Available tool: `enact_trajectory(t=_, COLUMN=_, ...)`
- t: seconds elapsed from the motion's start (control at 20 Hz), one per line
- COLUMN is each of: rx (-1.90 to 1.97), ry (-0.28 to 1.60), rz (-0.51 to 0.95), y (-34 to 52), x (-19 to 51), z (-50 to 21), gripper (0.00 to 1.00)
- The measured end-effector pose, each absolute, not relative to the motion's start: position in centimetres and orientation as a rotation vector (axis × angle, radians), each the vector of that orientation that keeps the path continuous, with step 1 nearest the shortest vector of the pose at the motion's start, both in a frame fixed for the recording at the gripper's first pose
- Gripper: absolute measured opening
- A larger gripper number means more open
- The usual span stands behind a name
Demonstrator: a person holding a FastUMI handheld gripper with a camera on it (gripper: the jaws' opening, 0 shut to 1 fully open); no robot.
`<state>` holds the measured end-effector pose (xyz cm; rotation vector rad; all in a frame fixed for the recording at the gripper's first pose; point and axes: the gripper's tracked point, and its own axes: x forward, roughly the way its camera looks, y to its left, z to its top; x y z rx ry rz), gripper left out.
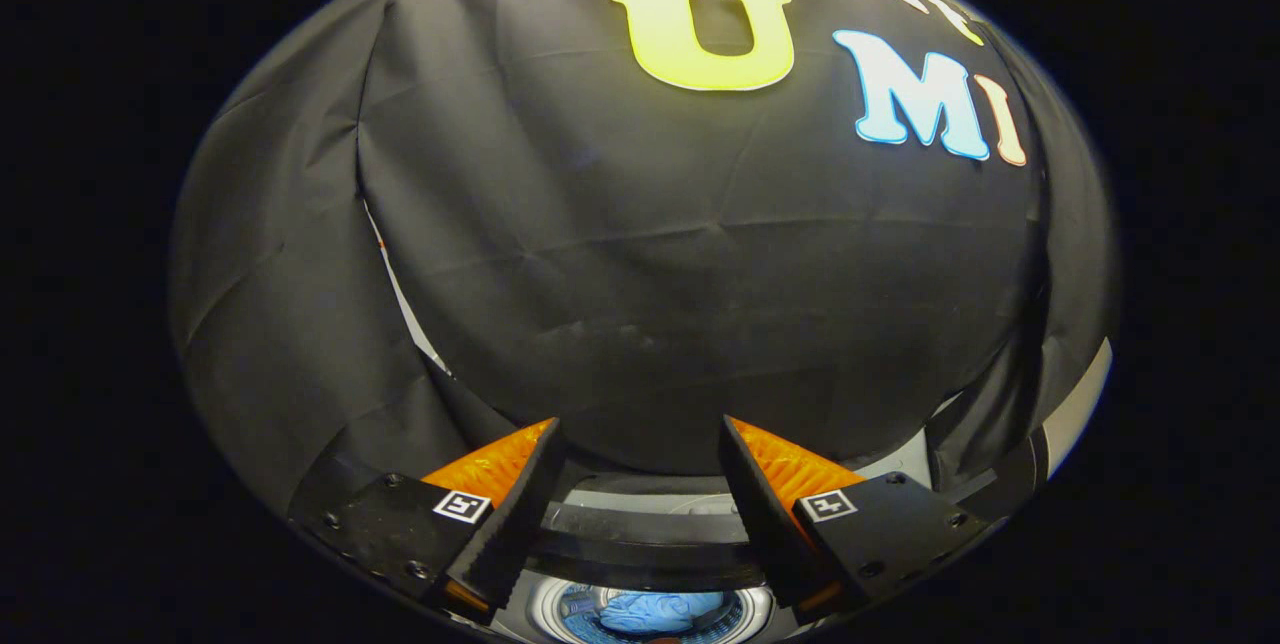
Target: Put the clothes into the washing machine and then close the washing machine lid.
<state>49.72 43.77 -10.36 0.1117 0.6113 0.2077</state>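
Here we see the tool [640, 444] with its fingers spread wide, nothing held between them. Beyond the fingers hangs the booth's black cloth wall [650, 254], creased and draped. Between and below the fingers lies the dark lid [640, 554] of the washing machine [650, 504], raised across the opening. Under the lid we see the round drum [650, 614], with blue clothes [650, 612] lying inside it. Nothing stands between the fingers and the lid. We cannot tell whether the fingers touch the lid.
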Motion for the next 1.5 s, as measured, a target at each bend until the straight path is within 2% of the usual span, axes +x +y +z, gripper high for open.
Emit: enact_trajectory(t=1.5, rx=0.056, ry=0.624, rz=0.21, y=43.7, x=46.5, z=-11.4, gripper=0.97)
